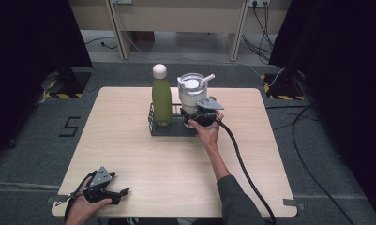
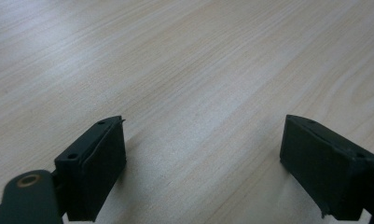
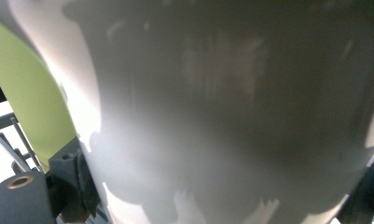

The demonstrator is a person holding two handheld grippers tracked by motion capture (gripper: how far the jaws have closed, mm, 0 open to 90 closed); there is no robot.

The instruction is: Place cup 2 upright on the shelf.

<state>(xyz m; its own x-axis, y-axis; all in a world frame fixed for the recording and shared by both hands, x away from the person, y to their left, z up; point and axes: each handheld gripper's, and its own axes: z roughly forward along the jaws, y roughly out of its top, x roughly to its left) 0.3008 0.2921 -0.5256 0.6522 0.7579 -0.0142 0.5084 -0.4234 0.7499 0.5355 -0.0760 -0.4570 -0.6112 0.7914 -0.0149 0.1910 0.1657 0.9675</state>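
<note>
Pale wood grain runs across the desk [image 1: 143, 159], the biggest thing before me, and near its far middle sits a black wire rack [image 1: 169, 129] with two slots. Its left slot carries a tall green bottle [image 1: 161, 101] with a pale cap, standing upright; its right slot carries the white tumbler [image 1: 192, 93], lidded, with a straw tilted out of the top.

My right gripper [image 1: 199, 118] is pressed up to the lower body of that tumbler. In the right gripper view the white wall sits squarely between my fingers [image 3: 75, 179], which bracket it on both sides at a partly closed width, so I judge that I have it clamped, though the contact itself is too close and blurred to be sure. The green bottle shows just beside it at the left.

My left gripper [image 1: 111, 190] rests near the desk's near left corner, well apart from the rack, fingers [image 2: 93, 165] spread wide over bare wood and holding nothing.

I take the step in hand to be the grasp on the tumbler in its slot. Next calls for a straight lift, keeping it upright so it clears the wires and doesn't knock the bottle.
</note>
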